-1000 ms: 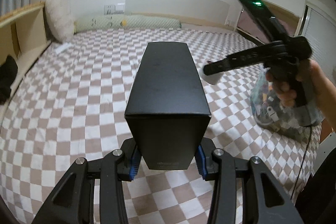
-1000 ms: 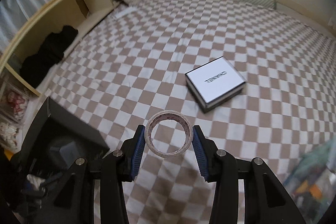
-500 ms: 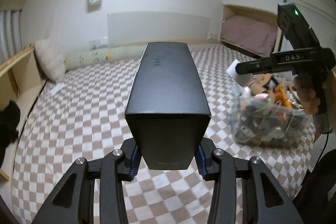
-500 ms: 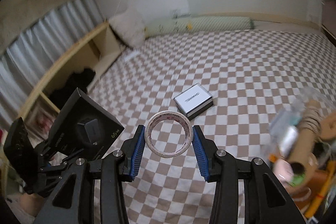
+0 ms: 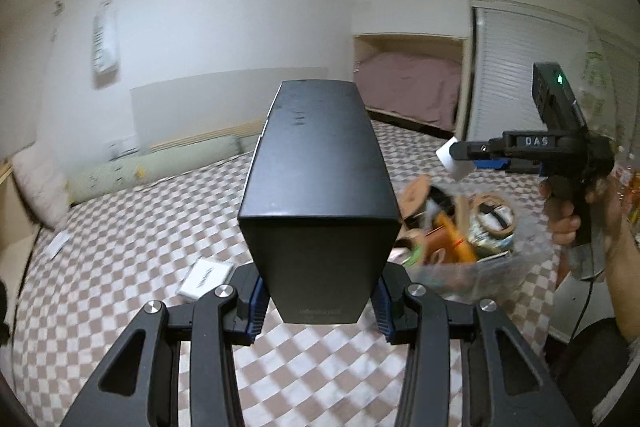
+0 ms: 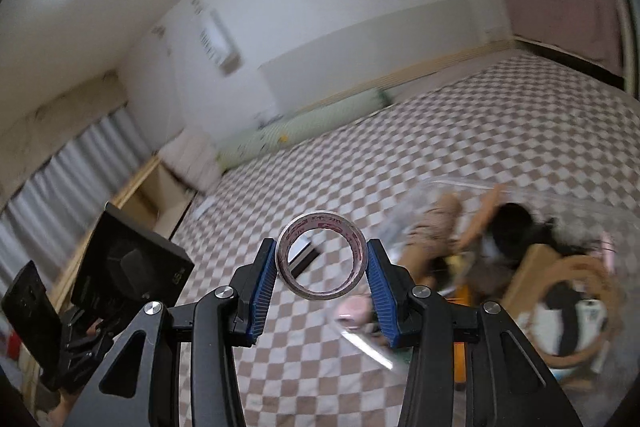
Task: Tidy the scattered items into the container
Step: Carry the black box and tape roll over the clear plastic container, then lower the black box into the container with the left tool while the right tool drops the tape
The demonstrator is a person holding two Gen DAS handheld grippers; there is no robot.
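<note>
My left gripper (image 5: 318, 297) is shut on a tall black box (image 5: 316, 187), held up above the checkered bed. It also shows in the right wrist view (image 6: 132, 267) at the left. My right gripper (image 6: 322, 273) is shut on a roll of clear tape (image 6: 322, 259), held in the air. It shows in the left wrist view (image 5: 476, 157) at the right, above the container. The clear plastic container (image 5: 452, 227) full of several items sits on the bed at the right, and also shows in the right wrist view (image 6: 520, 259).
A white flat box (image 5: 205, 277) lies on the checkered bed (image 5: 140, 227) left of my left gripper. A green bolster (image 5: 156, 167) and a white pillow (image 5: 36, 187) lie along the far wall. A wooden shelf (image 6: 152, 183) runs along the left side.
Both grippers have risen and tilted up and swung right toward the container. The container now sits closer, below both grippers. Both grips are unchanged.
</note>
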